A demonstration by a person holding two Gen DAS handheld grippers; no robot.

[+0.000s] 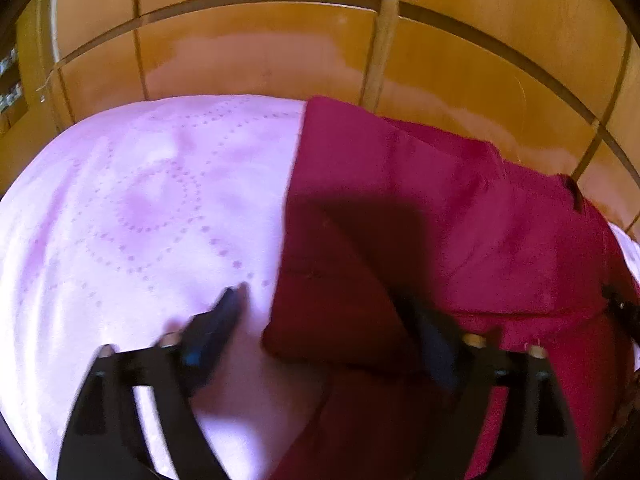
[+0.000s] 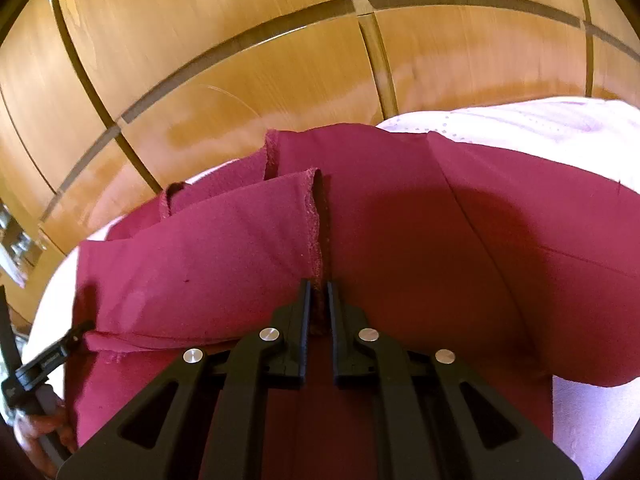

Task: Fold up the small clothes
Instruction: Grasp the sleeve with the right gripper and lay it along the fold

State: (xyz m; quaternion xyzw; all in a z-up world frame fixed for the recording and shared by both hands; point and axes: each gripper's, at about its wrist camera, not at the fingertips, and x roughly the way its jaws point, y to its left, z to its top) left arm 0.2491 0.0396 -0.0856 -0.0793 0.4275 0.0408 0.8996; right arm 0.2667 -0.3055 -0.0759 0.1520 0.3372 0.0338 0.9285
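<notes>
- Left wrist view: left gripper [image 1: 320, 300] had its jaws wide apart, holding nothing; one finger over the pale pink dotted bedsheet [image 1: 140, 200], the other over the crimson woven cloth garment [image 1: 440, 220].
- Garment lay partly folded on the sheet, against the glossy orange-brown wooden panelling [image 1: 260, 40].
- Right wrist view: right gripper [image 2: 319, 304] had its jaws nearly together, clamped on the garment's stitched hem edge [image 2: 316, 216].
- A folded flap lay left of that hem.

We see a plain crimson garment [image 1: 460, 220] on a pale lilac sheet [image 1: 140, 200] patterned with dotted circles, amber wood-grain panels [image 2: 240, 60] beyond, and our black grippers [image 2: 318, 296].
</notes>
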